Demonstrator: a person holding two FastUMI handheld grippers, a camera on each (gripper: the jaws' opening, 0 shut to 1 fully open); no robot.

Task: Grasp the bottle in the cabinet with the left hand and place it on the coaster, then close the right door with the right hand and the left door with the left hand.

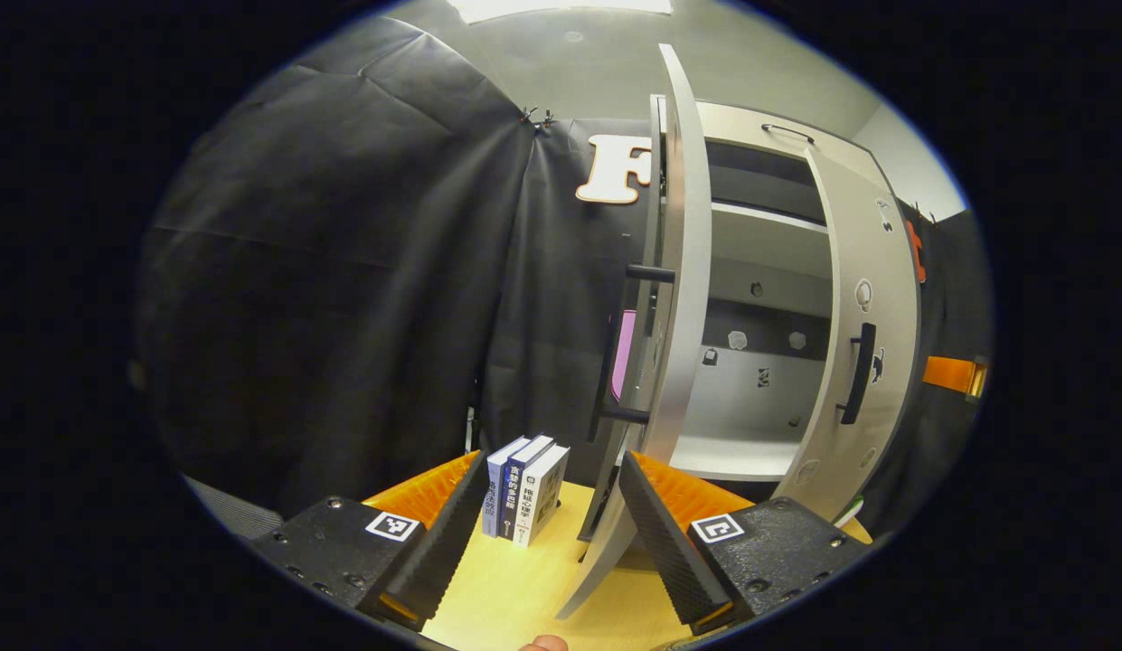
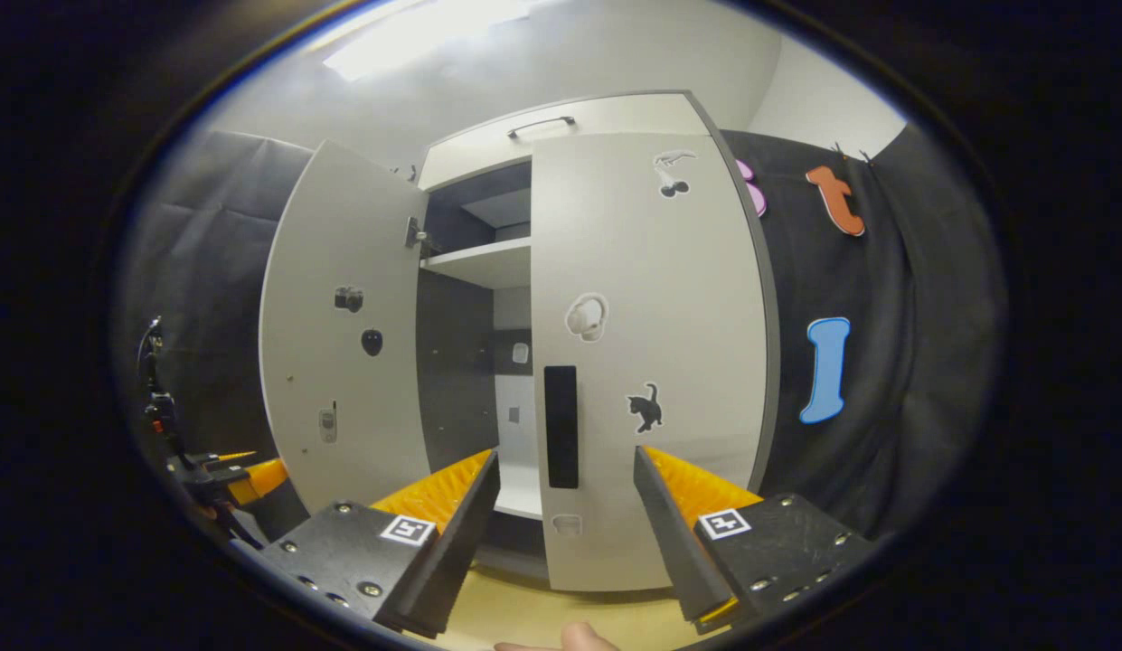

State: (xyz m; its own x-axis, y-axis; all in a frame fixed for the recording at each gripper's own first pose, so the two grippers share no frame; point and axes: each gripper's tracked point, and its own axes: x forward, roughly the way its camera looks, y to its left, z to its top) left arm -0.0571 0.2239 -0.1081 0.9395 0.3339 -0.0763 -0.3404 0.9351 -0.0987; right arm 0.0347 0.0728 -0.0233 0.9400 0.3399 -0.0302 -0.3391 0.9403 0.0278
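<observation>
The bottle and coaster cannot be located. Right hand-held gripper [image 2: 565,529], fingers apart, faces the nearly closed right door [image 2: 646,362]. Left hand-held gripper [image 1: 551,533], fingers apart, straddles the open left door [image 1: 683,298] edge-on. Risk: fingers snagging the edge, or the door swinging into the books [image 1: 524,488].

three upright books [image 1: 524,488] on table [image 1: 515,588]
</observation>
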